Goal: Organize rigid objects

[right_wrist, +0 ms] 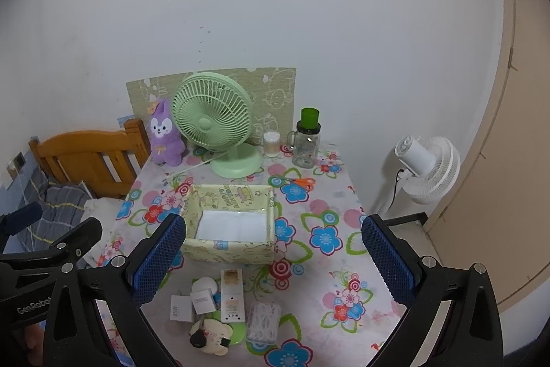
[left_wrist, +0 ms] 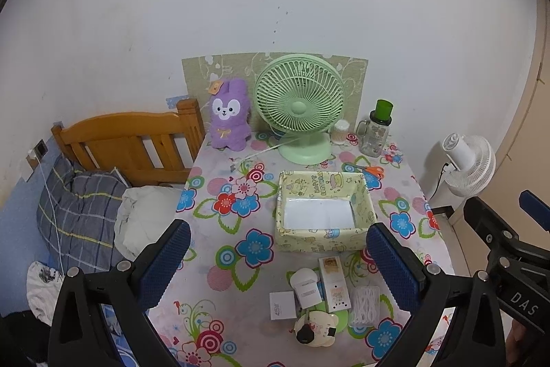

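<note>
Showing bed pillow (left_wrist: pixel 144 215), left wrist view only

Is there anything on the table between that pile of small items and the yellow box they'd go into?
Nothing visible. The pile of small items lies just in front of the yellow box, with only bare flowered tablecloth between them. The box is open-topped, and both tongs, left and right, are open above.

Print on the small white box (left_wrist: pixel 282 305) is too small to read with certainty. The tall white box (left_wrist: pixel 334 284) partly covers the items beside it. The tabletop (left_wrist: pixel 220 263) is cut off at the lower frame edge. The left gripper's (left_wrist: pixel 278 263) body runs out of frame below.
</note>
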Tool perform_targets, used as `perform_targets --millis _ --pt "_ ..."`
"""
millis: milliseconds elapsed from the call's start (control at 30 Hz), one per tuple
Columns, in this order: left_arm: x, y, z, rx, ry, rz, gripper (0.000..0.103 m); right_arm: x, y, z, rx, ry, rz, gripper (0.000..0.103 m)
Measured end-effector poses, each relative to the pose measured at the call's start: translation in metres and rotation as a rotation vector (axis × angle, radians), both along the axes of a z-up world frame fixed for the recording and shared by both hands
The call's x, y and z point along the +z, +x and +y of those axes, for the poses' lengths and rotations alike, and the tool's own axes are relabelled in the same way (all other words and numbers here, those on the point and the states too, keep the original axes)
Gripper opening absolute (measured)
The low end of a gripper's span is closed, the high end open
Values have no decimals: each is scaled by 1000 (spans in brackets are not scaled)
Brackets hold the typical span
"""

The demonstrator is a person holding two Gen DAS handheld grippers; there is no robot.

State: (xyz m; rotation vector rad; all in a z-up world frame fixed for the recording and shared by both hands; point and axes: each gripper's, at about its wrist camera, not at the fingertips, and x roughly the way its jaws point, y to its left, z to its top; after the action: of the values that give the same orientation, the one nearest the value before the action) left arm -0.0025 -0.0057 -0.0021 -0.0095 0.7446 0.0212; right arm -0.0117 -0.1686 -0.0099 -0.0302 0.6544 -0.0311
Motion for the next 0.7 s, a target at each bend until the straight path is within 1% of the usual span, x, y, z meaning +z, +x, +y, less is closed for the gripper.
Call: perform_targets --millis 700 --pt "1 0 -2 -9 23 0 103 -2 -5 -3 -17 4 0 103"
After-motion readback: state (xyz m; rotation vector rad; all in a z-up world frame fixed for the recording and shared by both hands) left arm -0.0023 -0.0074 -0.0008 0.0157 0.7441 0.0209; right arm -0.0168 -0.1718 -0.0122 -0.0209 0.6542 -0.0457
